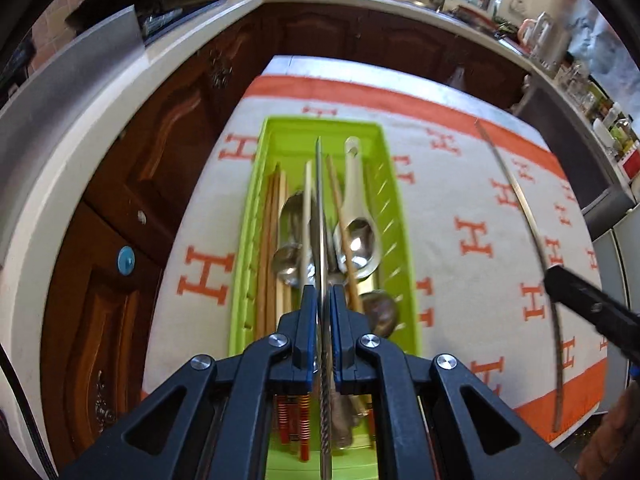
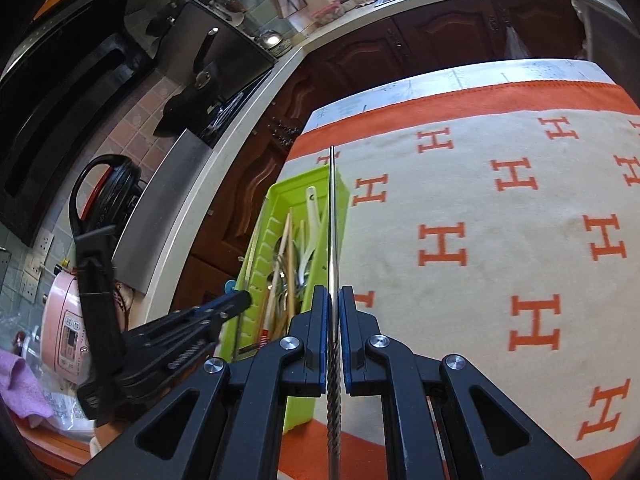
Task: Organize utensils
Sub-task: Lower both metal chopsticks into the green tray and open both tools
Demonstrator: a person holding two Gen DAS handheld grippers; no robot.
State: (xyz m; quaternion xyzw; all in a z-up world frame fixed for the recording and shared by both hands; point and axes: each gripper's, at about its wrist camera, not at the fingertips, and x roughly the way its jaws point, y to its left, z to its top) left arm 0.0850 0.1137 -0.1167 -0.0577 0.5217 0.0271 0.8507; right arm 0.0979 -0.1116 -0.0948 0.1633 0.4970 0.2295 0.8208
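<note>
Chopsticks of thin, stiff, slick steel: left gripper (image 1: 324,300) clamps one (image 1: 319,208) above the tray (image 1: 400,216), right gripper (image 2: 333,300) another (image 2: 333,216) beside it; jaws shut near the twisted grip ends, best hold.

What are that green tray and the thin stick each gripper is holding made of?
The green tray looks like glossy moulded plastic, with a uniform lime colour and ribbed walls. The chopstick in the left gripper and the other chopstick in the right gripper look like polished steel: silvery, reflective, with spiral-grooved ends.
</note>
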